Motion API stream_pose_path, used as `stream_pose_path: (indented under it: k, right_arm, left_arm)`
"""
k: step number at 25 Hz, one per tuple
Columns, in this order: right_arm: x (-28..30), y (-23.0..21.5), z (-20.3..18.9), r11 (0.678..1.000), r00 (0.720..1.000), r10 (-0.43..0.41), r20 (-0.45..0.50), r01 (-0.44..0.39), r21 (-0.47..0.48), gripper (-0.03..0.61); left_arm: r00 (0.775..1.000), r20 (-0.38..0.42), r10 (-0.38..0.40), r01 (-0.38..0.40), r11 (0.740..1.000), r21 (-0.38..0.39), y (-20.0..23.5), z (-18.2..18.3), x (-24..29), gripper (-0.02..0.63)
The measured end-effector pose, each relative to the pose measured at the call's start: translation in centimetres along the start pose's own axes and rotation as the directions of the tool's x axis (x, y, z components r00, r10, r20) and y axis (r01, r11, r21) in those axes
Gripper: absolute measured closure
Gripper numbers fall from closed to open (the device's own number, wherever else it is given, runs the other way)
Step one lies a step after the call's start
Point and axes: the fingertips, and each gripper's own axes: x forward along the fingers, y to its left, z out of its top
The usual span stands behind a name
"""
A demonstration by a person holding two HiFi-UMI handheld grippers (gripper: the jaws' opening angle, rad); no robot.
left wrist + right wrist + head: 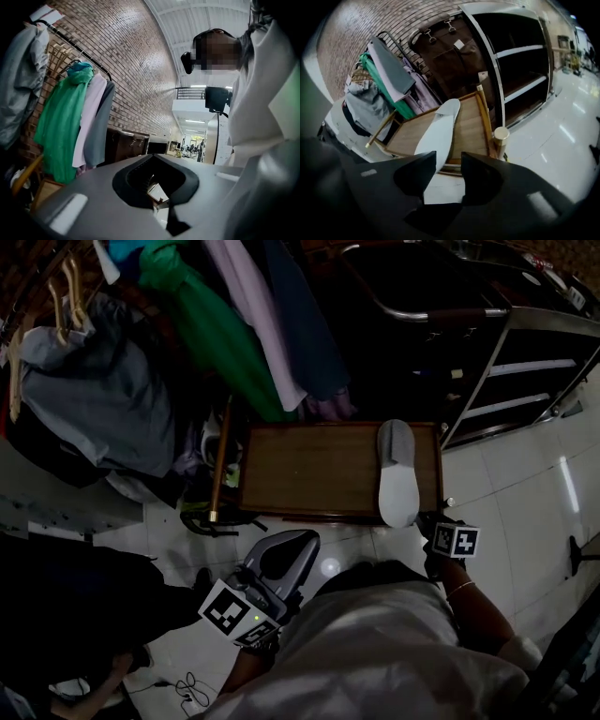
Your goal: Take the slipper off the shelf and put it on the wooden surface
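A pale grey slipper (pixel 398 479) lies lengthwise on the right side of the low wooden surface (pixel 309 470), its near end overhanging the front edge. My right gripper (pixel 425 519) sits just in front of that end, angled down. In the right gripper view its dark jaws (pixel 448 157) stand open, and the slipper (pixel 438 129) reaches toward the gap with no pad pressing on it. My left gripper (pixel 307 540) hovers over the floor close to the person's body. Its grey jaws (pixel 152 157) meet at the tips with nothing between them.
A clothes rack (pixel 216 334) with green, pink and grey garments hangs behind and left of the wooden surface. The dark shelf unit (pixel 525 362) stands at the right, on white tiled floor. A round wooden post (pixel 501 136) marks the surface's near right corner. A cable (pixel 187 690) lies on the floor.
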Motion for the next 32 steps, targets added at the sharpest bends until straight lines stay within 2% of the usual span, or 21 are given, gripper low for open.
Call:
stream_pose_path:
  k: [2,4,6,8,11,14,17,19,21,23,28,32]
  right_arm:
    - [-2.1,0.2,0.2,0.996,1.0,-0.028,0.008,0.028,-0.082,0.417]
    - [-4.9,1.3,0.9,0.989,0.998,-0.013,0.054,0.021,-0.146,0.419]
    - [-7.7,3.7,1.3,0.983,0.99,0.063,0.123,-0.04,-0.181,0.432]
    - [-10.8,7.2,2.2,0.964,0.969,0.156,0.191,-0.107,-0.244,0.44]
    - [-16.7,12.6,4.1,0.908,0.918,0.292,0.269,-0.178,-0.378,0.456]
    - [-21.2,16.3,6.2,0.849,0.865,0.38,0.327,-0.186,-0.495,0.462]
    - [-23.3,18.2,6.4,0.797,0.851,0.422,0.313,-0.184,-0.575,0.462]
    - [-24.5,18.7,6.3,0.775,0.845,0.442,0.302,-0.191,-0.602,0.462]
    - [-26.0,18.2,6.2,0.775,0.837,0.454,0.305,-0.202,-0.599,0.462]
    - [-28.0,16.7,5.6,0.795,0.832,0.452,0.321,-0.212,-0.569,0.466]
    - [-31.7,11.7,1.9,0.822,0.854,0.416,0.314,-0.205,-0.531,0.485]
    - [-33.5,9.5,0.0,0.826,0.857,0.411,0.311,-0.206,-0.525,0.491]
  left_arm:
    - [1.0,0.007,-0.027,0.027,1.0,-0.001,-0.3,0.0,0.6,0.615]
    - [0.997,0.002,-0.072,0.072,0.997,-0.001,-0.5,-0.8,1.4,0.615]
    - [0.994,-0.019,-0.109,0.109,0.994,-0.009,-0.4,-1.6,1.7,0.615]
    - [0.991,-0.032,-0.132,0.132,0.991,-0.015,-0.7,-1.6,1.8,0.615]
    - [0.98,-0.043,-0.196,0.197,0.98,0.017,-2.8,-1.2,2.6,0.615]
    - [0.963,-0.048,-0.264,0.266,0.963,0.048,-5.9,-0.9,4.2,0.615]
    - [0.954,-0.026,-0.299,0.3,0.954,0.029,-9.3,-1.0,5.0,0.615]
    - [0.952,-0.031,-0.304,0.305,0.952,0.023,-11.2,-1.4,5.3,0.615]
    - [0.956,-0.042,-0.291,0.292,0.956,0.022,-12.7,-1.5,5.5,0.615]
    - [0.966,-0.047,-0.255,0.257,0.966,0.021,-13.8,-1.4,5.2,0.615]
    - [0.992,-0.059,-0.114,0.115,0.993,0.01,-16.6,-2.7,2.9,0.615]
    - [0.997,-0.065,-0.042,0.04,0.999,-0.034,-19.1,-4.3,2.1,0.615]
